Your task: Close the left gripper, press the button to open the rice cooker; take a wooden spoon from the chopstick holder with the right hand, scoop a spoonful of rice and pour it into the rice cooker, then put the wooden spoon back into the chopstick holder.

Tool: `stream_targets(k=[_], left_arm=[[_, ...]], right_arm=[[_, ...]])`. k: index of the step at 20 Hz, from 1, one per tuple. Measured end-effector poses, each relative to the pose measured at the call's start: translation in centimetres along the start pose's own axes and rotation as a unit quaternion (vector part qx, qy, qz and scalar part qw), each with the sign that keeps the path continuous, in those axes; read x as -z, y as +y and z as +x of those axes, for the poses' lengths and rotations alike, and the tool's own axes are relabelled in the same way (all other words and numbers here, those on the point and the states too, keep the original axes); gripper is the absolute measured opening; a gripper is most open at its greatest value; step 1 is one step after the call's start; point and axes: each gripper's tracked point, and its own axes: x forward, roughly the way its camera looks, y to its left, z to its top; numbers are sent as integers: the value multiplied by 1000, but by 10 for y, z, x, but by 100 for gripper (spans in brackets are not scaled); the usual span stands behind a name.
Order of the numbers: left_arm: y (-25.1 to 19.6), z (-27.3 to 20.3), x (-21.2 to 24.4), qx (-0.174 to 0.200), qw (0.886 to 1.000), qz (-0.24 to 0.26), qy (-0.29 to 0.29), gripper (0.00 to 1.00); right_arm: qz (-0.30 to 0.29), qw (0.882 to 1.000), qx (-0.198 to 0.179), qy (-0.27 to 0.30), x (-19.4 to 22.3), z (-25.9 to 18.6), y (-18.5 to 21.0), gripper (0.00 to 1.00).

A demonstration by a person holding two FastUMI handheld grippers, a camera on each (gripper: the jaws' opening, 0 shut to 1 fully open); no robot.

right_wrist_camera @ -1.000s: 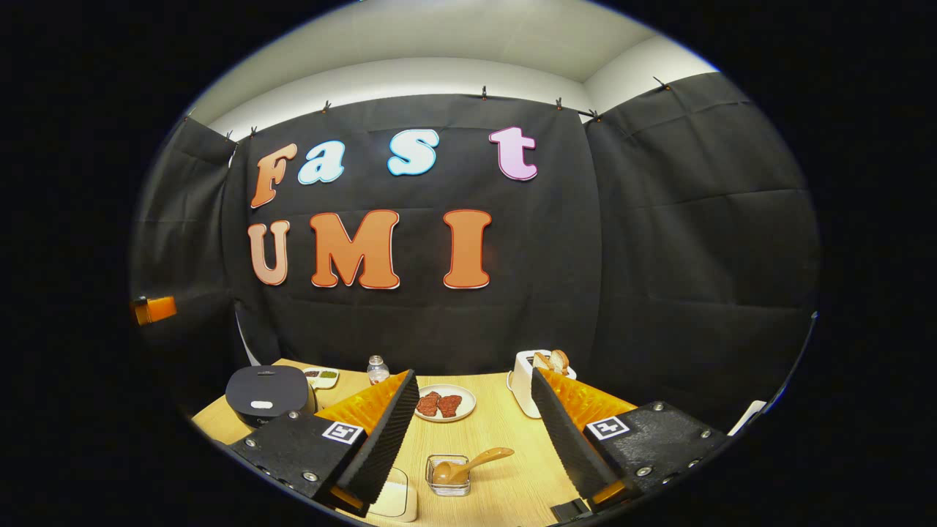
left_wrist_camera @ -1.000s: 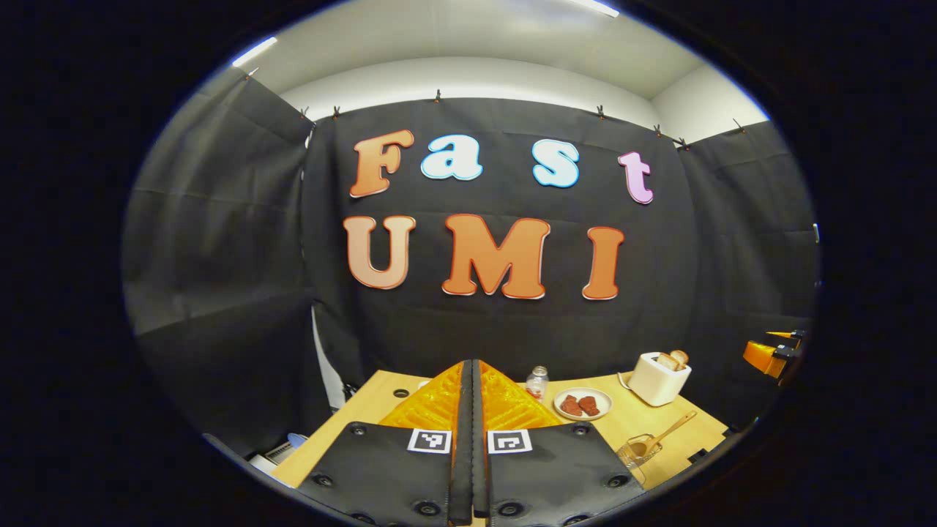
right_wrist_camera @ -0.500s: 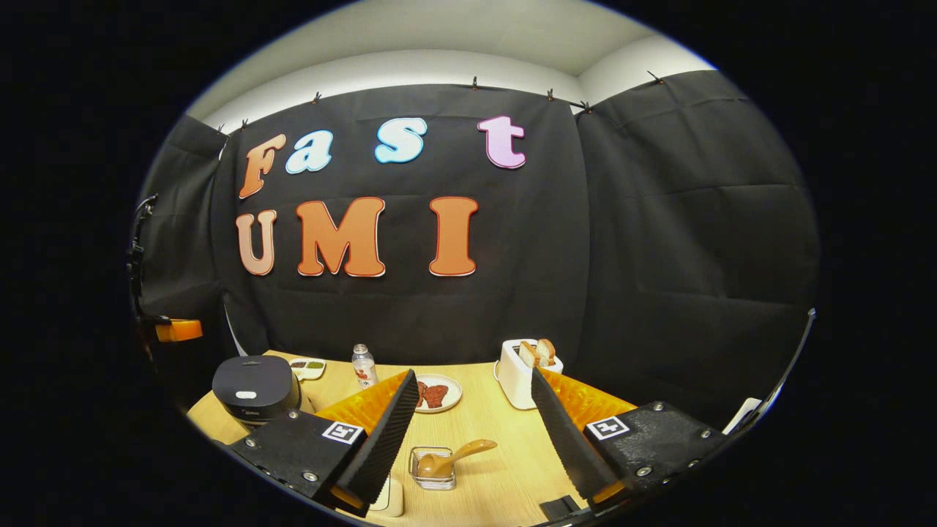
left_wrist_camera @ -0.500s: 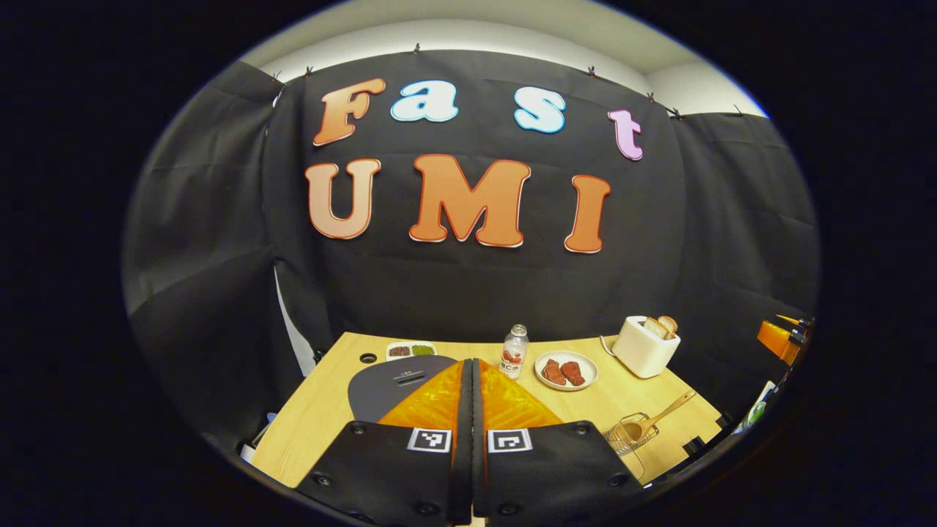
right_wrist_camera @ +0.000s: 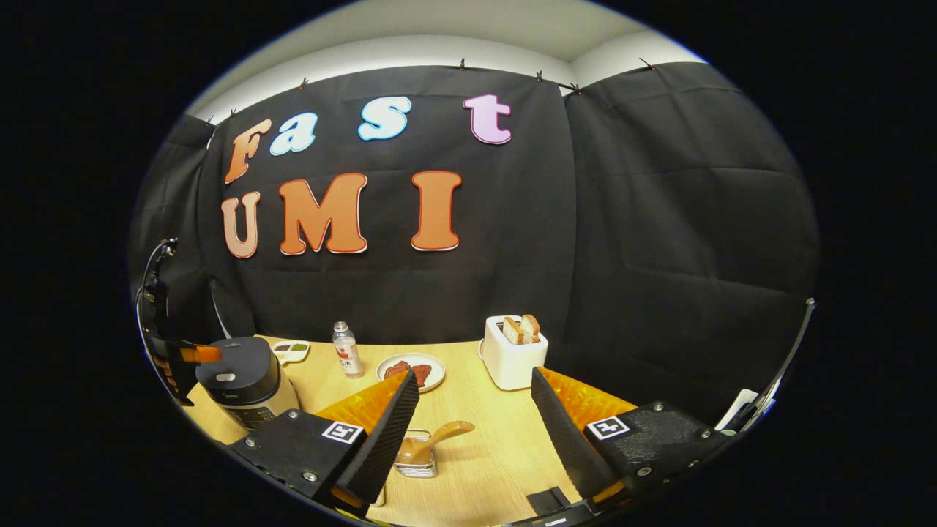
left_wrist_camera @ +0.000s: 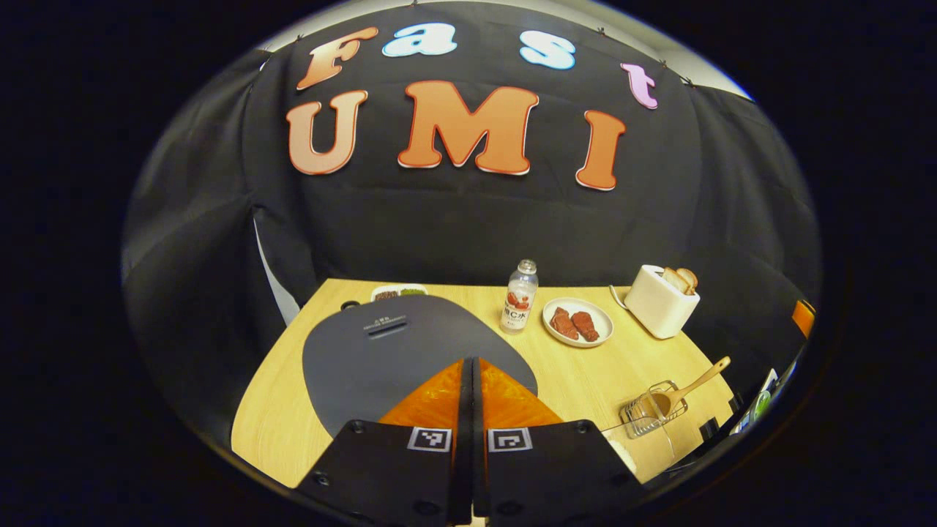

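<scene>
The left gripper (left_wrist_camera: 472, 366), fingers pressed together on nothing, hovers over the rice cooker (left_wrist_camera: 395, 351); to press well it should drop its tips squarely onto the light button (right_wrist_camera: 225, 378) at the lid's front. That button shows in the right gripper view at 9 o'clock. There the right gripper (right_wrist_camera: 474, 380) stands wide open, the wooden spoon (right_wrist_camera: 432, 439) in the chopstick holder (right_wrist_camera: 415, 462) at 6 o'clock between its fingers.

Rice cooker (right_wrist_camera: 245, 380) left, chopstick holder (right_wrist_camera: 416, 457) with wooden spoon (right_wrist_camera: 432, 439) before toaster (right_wrist_camera: 512, 355).
</scene>
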Motion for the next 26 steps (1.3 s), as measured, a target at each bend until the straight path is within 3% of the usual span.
stream_targets(k=[7,8,9,17,18,19,21,22,26], left_arm=[[-3,8,31,-9,999,7,46,5],[-4,7,36,-13,998,6,58,6],[-3,5,33,-16,999,8,50,6],[-3,-3,26,-21,998,17,52,5],[-4,-12,12,-27,999,24,33,5],[-5,-22,-6,-36,999,33,7,5],[-5,-49,-59,-50,996,42,-54,5],[-8,-64,-86,-45,995,36,-81,5],[-6,-113,-132,-37,990,9,-139,4]], right_arm=[[3,1000,10,16,13,4,-9,95],[4,1000,9,16,14,4,-8,100],[6,1000,8,17,16,3,-7,95],[14,1000,-5,13,14,-2,-2,95],[15,1000,-4,9,11,-1,-3,100],[18,1000,-3,6,10,0,-4,95],[18,1000,2,5,14,5,-5,100],[10,1000,7,5,17,7,-7,95],[33,999,-12,16,32,15,3,95]])
